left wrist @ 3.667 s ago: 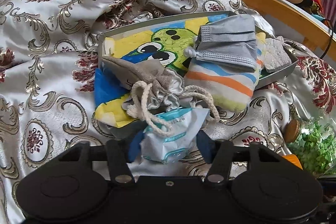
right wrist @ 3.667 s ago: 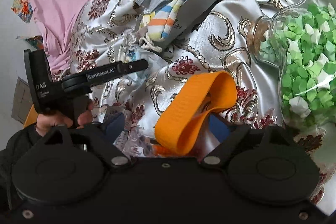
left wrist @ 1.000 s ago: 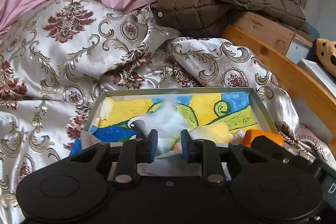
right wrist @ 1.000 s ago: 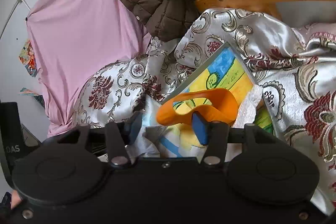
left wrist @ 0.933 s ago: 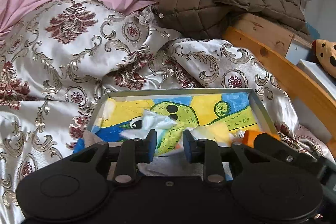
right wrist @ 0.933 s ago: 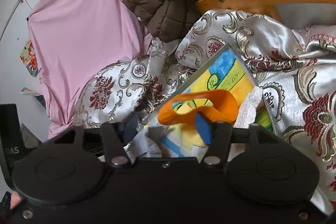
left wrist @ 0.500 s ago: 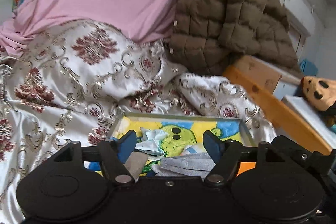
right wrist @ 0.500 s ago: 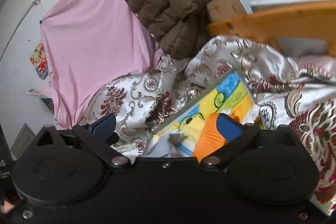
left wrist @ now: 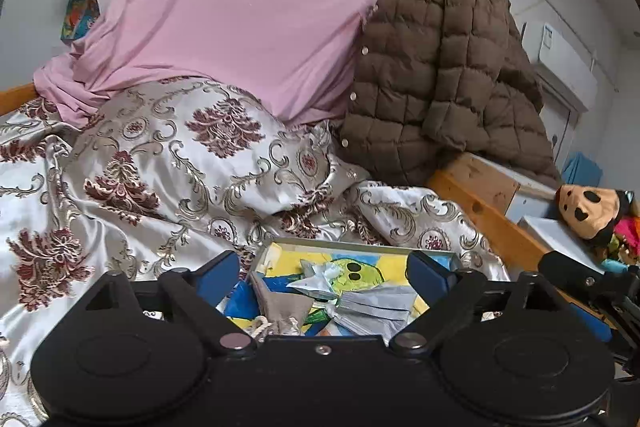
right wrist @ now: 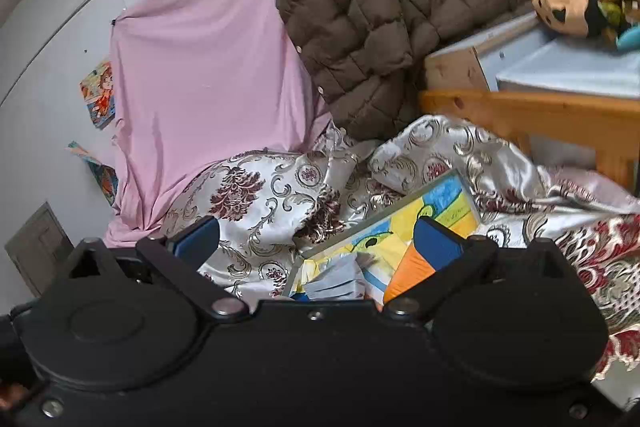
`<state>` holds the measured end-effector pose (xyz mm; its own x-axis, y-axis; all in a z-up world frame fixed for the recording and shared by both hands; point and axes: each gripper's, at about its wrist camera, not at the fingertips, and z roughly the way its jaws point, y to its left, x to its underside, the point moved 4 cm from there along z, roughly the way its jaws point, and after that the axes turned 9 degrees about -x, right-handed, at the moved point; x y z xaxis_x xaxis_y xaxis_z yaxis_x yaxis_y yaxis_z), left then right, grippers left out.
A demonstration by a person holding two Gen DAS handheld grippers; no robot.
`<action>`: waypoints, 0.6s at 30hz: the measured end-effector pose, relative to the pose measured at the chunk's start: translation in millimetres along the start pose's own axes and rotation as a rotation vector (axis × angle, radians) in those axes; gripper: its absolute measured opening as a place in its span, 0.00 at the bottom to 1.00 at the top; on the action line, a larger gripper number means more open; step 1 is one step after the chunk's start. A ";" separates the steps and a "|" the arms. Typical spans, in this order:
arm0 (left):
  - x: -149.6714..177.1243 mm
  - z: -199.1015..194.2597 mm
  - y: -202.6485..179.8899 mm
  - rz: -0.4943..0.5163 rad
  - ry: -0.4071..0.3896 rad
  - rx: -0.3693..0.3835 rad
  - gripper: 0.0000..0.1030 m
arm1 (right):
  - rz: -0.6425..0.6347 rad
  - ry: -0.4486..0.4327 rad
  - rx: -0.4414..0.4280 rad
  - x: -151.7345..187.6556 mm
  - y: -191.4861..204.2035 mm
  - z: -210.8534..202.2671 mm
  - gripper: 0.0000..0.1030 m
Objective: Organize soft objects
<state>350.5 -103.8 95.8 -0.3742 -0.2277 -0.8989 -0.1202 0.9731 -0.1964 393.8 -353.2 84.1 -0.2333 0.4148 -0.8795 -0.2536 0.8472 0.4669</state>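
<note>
Left gripper (left wrist: pixel 322 273) and right gripper (right wrist: pixel 316 239): jaws just spread wide, empty. Tissue pack (left wrist: pixel 316 281), grey mask (left wrist: pixel 374 307), orange band (right wrist: pixel 408 275) lie in tray (left wrist: pixel 352 242) at six o'clock. Retreat upward, avoiding snags.

tray (left wrist: pixel 280 245): near part hidden behind the gripper body
orange band (right wrist: pixel 408 277): only a wedge shows beside the blue pad
drawstring pouch (left wrist: pixel 282 311): lower end covered
plush toy (left wrist: pixel 592 207): cut by right edge
</note>
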 end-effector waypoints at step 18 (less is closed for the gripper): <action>9.8 -71.0 28.6 -0.017 -0.074 0.049 0.99 | -0.163 -0.061 0.018 1.6 67.5 -82.1 1.00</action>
<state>278.1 -80.7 109.2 -0.3037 -0.2427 -0.9213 -0.0805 0.9701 -0.2290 299.2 -322.6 121.8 -0.1332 0.2903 -0.9476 -0.2660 0.9106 0.3163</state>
